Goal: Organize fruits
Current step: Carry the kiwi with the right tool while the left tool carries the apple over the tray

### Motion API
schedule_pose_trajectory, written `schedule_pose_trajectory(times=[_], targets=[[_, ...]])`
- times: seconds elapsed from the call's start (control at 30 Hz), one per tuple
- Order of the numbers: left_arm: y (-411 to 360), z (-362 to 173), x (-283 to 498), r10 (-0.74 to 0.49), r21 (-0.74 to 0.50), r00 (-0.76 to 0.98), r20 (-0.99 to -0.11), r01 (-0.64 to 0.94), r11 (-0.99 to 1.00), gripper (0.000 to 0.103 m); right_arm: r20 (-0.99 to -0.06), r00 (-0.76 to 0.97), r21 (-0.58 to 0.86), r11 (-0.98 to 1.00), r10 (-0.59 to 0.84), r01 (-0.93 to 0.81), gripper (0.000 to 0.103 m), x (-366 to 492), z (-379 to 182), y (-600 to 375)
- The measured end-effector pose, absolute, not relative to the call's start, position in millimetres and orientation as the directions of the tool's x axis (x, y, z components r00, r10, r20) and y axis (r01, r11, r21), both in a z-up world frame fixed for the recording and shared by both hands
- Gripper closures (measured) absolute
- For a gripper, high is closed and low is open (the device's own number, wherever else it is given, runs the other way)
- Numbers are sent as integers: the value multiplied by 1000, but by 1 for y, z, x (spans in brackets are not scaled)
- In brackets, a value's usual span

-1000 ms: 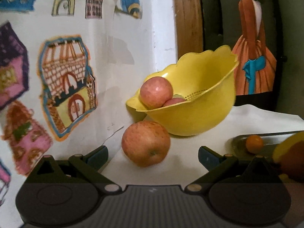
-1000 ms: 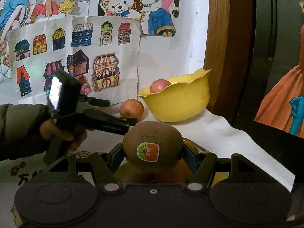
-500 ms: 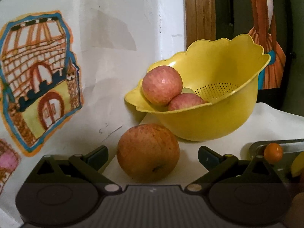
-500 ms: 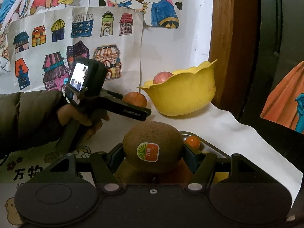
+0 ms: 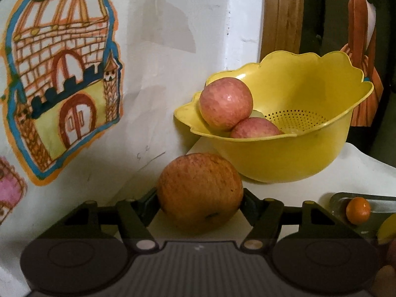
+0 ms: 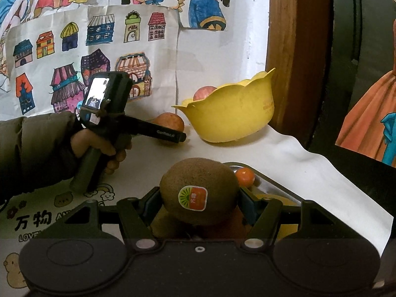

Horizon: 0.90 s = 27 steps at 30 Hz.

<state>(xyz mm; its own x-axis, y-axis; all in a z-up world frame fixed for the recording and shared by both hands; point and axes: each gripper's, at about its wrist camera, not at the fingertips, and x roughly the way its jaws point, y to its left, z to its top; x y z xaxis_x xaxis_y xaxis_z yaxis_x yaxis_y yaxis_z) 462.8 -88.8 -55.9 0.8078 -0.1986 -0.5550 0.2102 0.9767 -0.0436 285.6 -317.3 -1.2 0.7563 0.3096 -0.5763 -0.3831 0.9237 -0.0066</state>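
On the counter (image 5: 292, 195), just before the yellow bowl (image 5: 284, 158), the loose apple (image 5: 200, 191) sits between the jaws of the left hand-held gripper (image 5: 200, 199), clenched on it; the bowl lies ahead, slightly right. The right hand-held gripper (image 6: 199, 201) grasps a kiwi (image 6: 199, 190), farther back.

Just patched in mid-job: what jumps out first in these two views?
The scalloped yellow plastic colander bowl by the wall, two pinkish-red apples inside. In front of it on the white tabletop, a reddish-orange apple sits between the left claw fingers. The right claw grips a brown stickered kiwi above a metal tray holding a small orange citrus.
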Motion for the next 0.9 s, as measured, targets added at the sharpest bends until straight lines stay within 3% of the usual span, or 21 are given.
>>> schedule_pose_trajectory(times=[0.37,0.6,0.9], targets=[[-92,-53,412,-285,-79,783,-552,291,953,31,-553,770,5,925,319,-380,35,283,-5,-321],[-108,-31,381,-375,-110,780,-500,373,921,31,-523,798,32,942,300,-333,35,279,2,-338],[-147,-10,351,-482,-138,747,-457,476,869,31,-472,860,6,976,193,-216,35,258,22,-381]])
